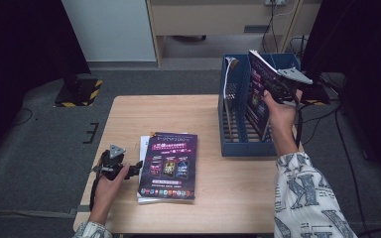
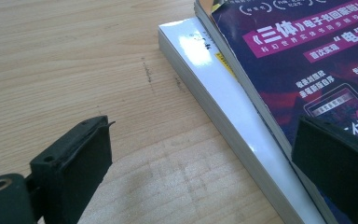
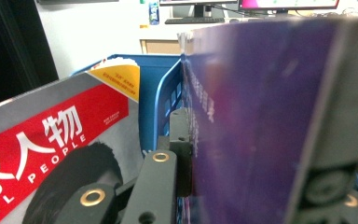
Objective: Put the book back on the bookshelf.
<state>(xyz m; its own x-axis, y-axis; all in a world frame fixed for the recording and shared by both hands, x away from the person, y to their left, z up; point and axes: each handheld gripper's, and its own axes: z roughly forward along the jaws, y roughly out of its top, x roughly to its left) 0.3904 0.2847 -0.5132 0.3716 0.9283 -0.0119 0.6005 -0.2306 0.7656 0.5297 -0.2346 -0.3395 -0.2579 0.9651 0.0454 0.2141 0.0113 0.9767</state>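
My right gripper [image 1: 278, 91] is shut on a purple magazine [image 1: 257, 94], held upright and partly lowered into the blue file rack [image 1: 233, 144]. In the right gripper view the purple magazine [image 3: 261, 93] is clamped between the jaws of that right gripper [image 3: 256, 154], and a red-and-grey magazine [image 3: 51, 135] leans inside the rack [image 3: 154, 88]. My left gripper [image 1: 139, 166] rests on the table, open, its tips beside a stack topped by another purple magazine [image 1: 169, 166]. In the left gripper view, the left gripper [image 2: 200, 172] straddles the edge of a white book [image 2: 223, 102] under that magazine [image 2: 317, 70].
The wooden table [image 1: 129, 114] ends close behind the rack and just left of my left hand. A white cabinet [image 1: 109, 29] and wooden furniture [image 1: 203, 20] stand beyond the table. A cable [image 1: 347, 148] runs over the floor at the right.
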